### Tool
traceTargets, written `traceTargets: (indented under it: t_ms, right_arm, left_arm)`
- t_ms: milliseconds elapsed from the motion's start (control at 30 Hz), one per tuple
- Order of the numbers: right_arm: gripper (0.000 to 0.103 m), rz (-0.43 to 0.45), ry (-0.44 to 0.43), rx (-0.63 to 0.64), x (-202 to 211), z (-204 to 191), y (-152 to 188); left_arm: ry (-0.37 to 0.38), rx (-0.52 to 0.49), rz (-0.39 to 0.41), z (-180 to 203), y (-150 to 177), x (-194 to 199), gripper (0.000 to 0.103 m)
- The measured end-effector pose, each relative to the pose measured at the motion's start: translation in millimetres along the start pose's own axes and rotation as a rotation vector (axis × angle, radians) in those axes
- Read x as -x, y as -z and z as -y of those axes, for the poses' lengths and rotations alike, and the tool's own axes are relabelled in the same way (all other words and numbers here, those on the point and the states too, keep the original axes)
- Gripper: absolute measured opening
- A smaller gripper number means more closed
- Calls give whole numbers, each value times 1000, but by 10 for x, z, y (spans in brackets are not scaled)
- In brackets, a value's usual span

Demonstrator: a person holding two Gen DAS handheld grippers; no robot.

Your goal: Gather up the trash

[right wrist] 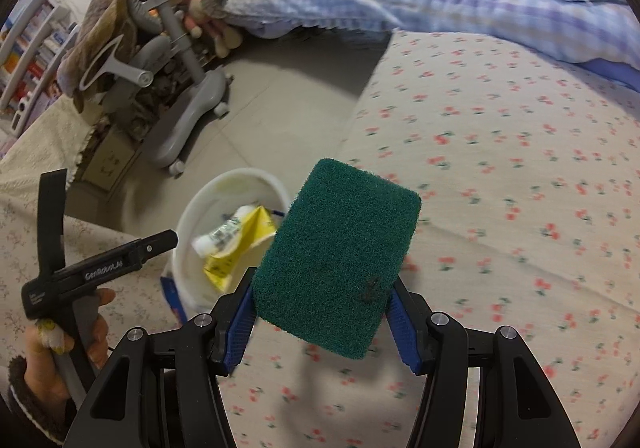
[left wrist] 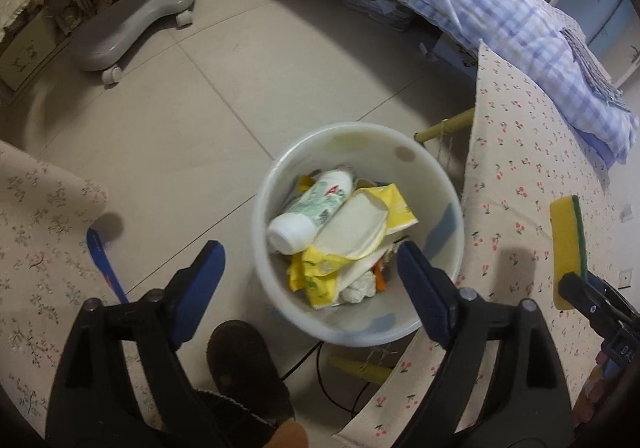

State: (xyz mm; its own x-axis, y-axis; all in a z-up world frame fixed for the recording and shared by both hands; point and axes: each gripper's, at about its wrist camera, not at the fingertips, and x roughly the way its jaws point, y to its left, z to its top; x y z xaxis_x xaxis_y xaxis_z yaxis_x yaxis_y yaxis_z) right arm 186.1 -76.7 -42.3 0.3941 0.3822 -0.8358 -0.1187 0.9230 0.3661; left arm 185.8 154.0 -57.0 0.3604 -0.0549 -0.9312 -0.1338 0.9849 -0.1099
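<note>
My left gripper (left wrist: 308,268) hangs over the bin (left wrist: 360,332) on the floor (left wrist: 192,115); a bottle (left wrist: 310,209) lies in it atop wrappers (left wrist: 320,276). Right of the bin, over the table (right wrist: 500,175), my right gripper (right wrist: 320,322) holds a sponge (right wrist: 340,260).

White round trash bin (left wrist: 360,232) upright on the tiled floor, at the worktop's edge. Inside: a white bottle (left wrist: 310,207) with green print lying tilted, cap end toward 7 o'clock; yellow wrappers (left wrist: 320,276) at 5 o'clock of it; a crumpled white tissue (left wrist: 360,288). Sponge (right wrist: 338,268), green scouring face up over a yellow body, sits clamped between the right jaws.
</note>
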Motion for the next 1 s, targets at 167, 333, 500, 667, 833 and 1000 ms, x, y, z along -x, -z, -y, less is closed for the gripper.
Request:
traceTargets:
  t_ms: [167,333,500,667,833,1000]
  right_arm:
    - [61,-31,-33,17,-273,-217,-14]
    - [61,-56,-57,19,-488,-401,-16]
    - [64,-74,-100,-2,-621,-510,-40]
    - [71,-102,-146,-48,-717,-521,-64]
    - [72,-90,-116,-40,-627,-478,-66]
    - [73,-45,-84,-24,-343,-374,-34]
  left_arm:
    - [-64,9,13,-161,107,72,97]
    - [-79,11,20,-282,152,125,97]
    - [-95,50,17,-473,166,140,97]
    - [-100,66,7,-569,196,143,97]
    - [-88,60,20,-577,218,195,99]
    - [-63,44,28,-484,271,262,100]
